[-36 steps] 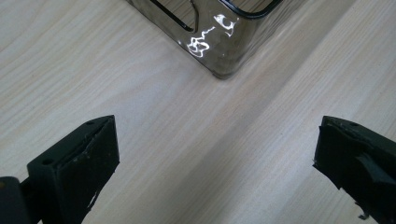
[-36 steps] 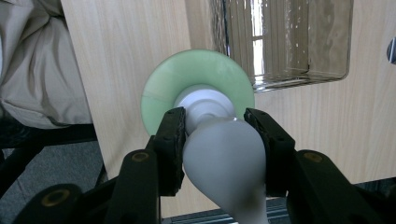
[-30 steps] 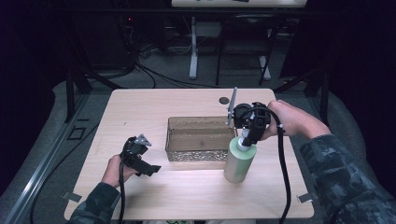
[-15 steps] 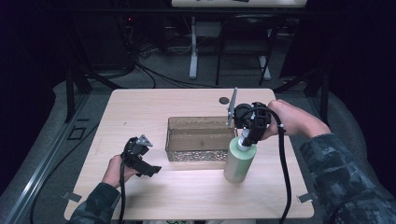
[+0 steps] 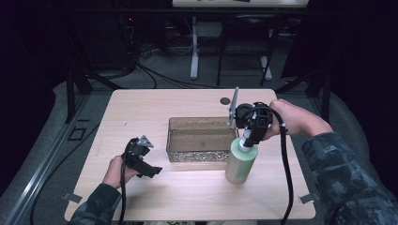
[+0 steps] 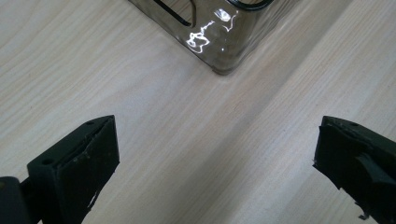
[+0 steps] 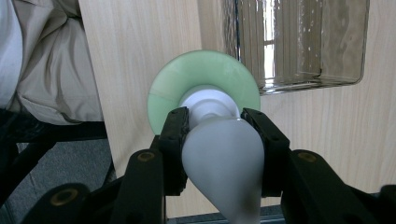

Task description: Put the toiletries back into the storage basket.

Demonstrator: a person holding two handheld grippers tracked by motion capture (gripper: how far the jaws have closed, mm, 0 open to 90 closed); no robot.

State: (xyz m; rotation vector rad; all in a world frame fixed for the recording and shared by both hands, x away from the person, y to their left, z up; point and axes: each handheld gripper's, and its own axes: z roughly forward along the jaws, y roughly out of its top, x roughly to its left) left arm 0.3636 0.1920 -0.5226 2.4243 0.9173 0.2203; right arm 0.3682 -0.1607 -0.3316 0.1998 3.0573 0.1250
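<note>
Beneath the right claw (image 5: 248, 139), clamped, stands the green bottle (image 5: 241, 164).

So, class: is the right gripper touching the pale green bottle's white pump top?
Touching. The right gripper view shows the right gripper with both black jaws pressed against the white pump top of the bottle.

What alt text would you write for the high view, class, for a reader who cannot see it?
The right gripper clamps the white pump top of an upright green bottle on a wooden table, beside a clear bin. The left gripper is held open over the table's left side.
</note>
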